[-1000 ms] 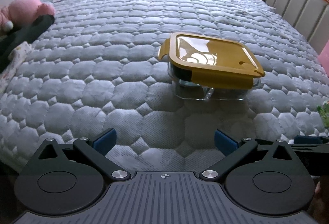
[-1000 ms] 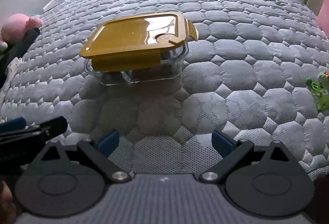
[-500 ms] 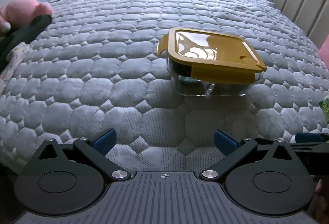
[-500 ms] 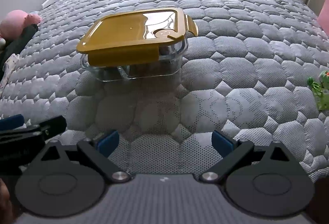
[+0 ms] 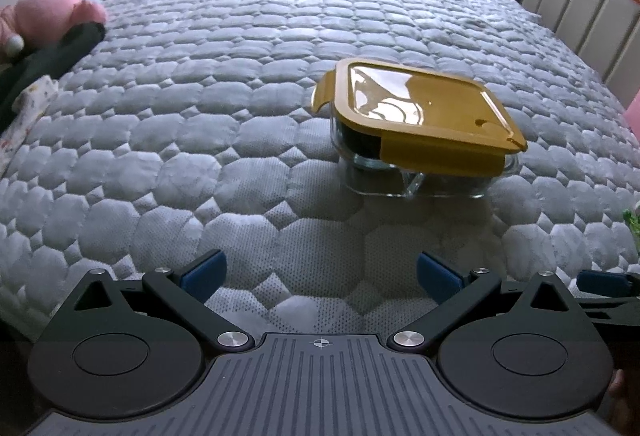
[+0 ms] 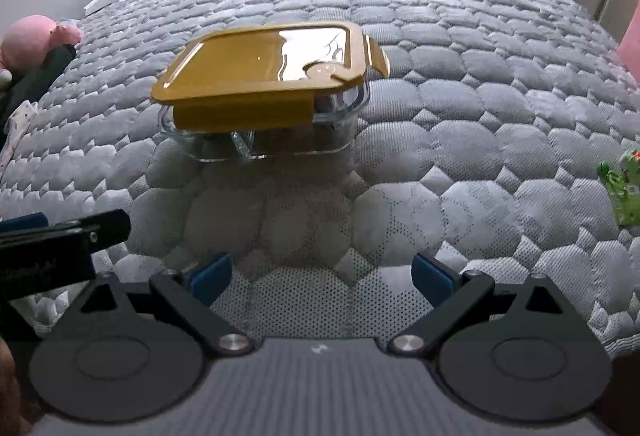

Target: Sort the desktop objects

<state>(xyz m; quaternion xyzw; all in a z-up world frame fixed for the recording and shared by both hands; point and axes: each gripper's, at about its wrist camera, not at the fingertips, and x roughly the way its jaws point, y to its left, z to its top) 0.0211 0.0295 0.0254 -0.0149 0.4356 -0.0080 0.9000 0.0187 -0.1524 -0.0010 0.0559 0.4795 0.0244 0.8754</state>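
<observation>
A clear glass food box with a mustard-yellow lid (image 5: pixel 420 131) sits on the grey quilted bed cover (image 5: pixel 200 115); it also shows in the right wrist view (image 6: pixel 264 95). The lid lies on top with its side flaps sticking out. My left gripper (image 5: pixel 320 272) is open and empty, low over the cover, well short of the box. My right gripper (image 6: pixel 322 272) is open and empty too, at a like distance from it. The left gripper shows at the left edge of the right wrist view (image 6: pixel 60 236).
A pink plush toy (image 5: pixel 52 15) and dark cloth (image 5: pixel 48 55) lie at the bed's left edge. A small green packet (image 6: pixel 620 187) lies on the cover at the right. A padded headboard (image 5: pixel 580 19) stands at the far right.
Both grippers have drawn back and risen a little, so the box looks slightly farther off. Both stay open. The box has not moved.
</observation>
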